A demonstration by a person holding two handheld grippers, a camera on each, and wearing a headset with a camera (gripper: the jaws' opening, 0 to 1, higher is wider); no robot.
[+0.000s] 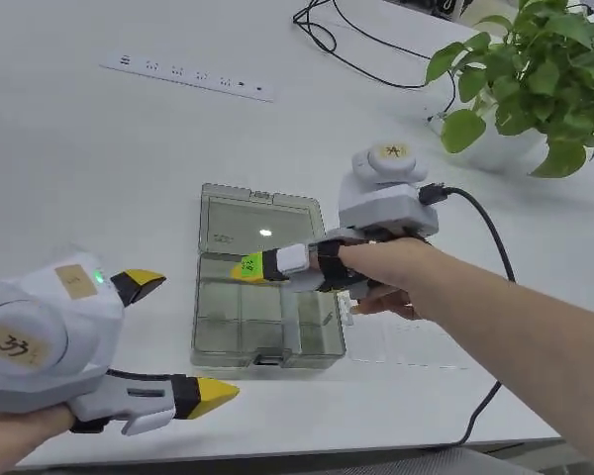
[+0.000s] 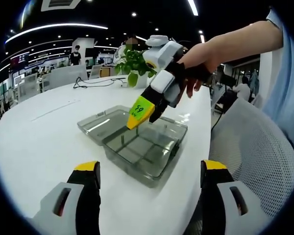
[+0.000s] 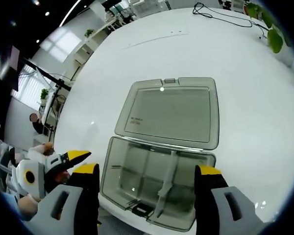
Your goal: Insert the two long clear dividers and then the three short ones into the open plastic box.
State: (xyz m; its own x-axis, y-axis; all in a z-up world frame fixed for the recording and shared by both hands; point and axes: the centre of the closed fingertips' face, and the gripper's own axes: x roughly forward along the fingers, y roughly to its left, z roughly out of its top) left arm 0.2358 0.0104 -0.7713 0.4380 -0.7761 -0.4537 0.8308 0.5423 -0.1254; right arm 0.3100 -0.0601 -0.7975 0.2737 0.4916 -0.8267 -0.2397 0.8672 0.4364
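Nearest, at the near-left corner of the white table (image 1: 99, 178), the left gripper (image 1: 178, 338) sits in the person's left hand (image 1: 20, 435) with its yellow-tipped jaws spread wide and nothing between them. It is well short of the box and aimed toward it. Just beyond, the open plastic box (image 1: 200, 297) lies near the table's front edge, its base toward the person and its lid (image 1: 262, 223) folded flat on the far side. In the right gripper view a clear divider (image 3: 167, 181) stands in the base, running near to far; how many others are seated I cannot tell. The right gripper (image 1: 252, 267), held in the right hand (image 1: 386, 272), reaches in from the right and hovers over the base with its jaws parted and empty — the right gripper view shows the box between them. Faint clear flat pieces (image 1: 406, 341) lie on the table just right of the box. A black cable (image 1: 495, 237) trails from that gripper. Farther off are a white power strip (image 1: 188, 76) at the far left and a leafy plant (image 1: 535, 69) at the far right.
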